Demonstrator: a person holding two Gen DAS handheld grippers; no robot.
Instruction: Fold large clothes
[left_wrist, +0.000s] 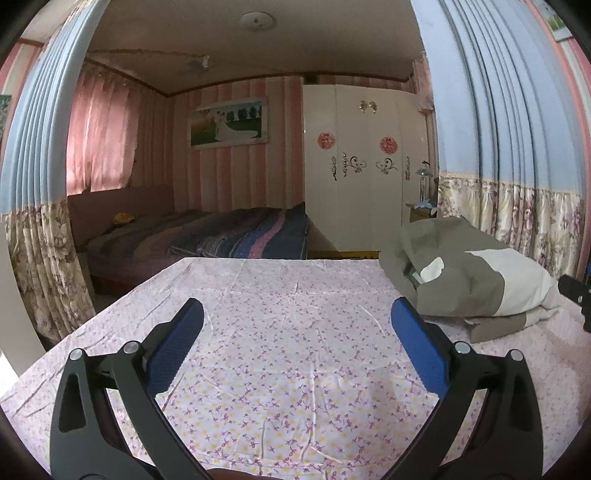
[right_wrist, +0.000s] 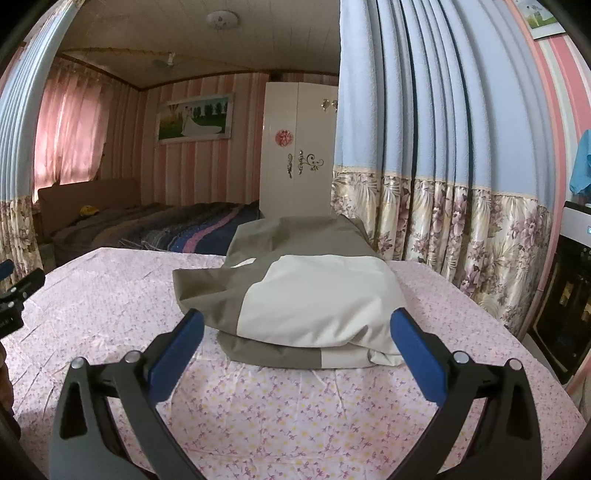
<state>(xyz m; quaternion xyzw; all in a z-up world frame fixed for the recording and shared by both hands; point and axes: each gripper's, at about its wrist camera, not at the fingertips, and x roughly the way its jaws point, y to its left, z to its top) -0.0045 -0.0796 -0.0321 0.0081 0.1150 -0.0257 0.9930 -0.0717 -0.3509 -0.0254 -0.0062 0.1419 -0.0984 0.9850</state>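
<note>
Grey-brown and cream fabric, a large two-tone garment (right_wrist: 295, 291), lies gathered into a thick layered bundle on the pink floral tablecloth (right_wrist: 295, 413) that covers the table, toward the far right side near the blue pleated curtain with a flowered lower band (right_wrist: 443, 147). In the right wrist view the bundle sits directly ahead of the right gripper (right_wrist: 295, 328), whose blue-padded fingers (right_wrist: 417, 354) are spread wide with nothing between them; their tips frame the near edge of the bundle, though whether they touch it I cannot tell. The left gripper (left_wrist: 295, 317) is likewise wide apart and empty, hovering over bare cloth, with the garment (left_wrist: 472, 273) off to its right and apart from it. Judging by how things lie, the folding looks largely done: the cloth is stacked in several layers with a fairly straight near edge, and no sleeve or hem trails out. What may remain is a tidy-up, since the top bulges, the far part rises loosely, and a cream corner pokes out at the lower right.
</note>
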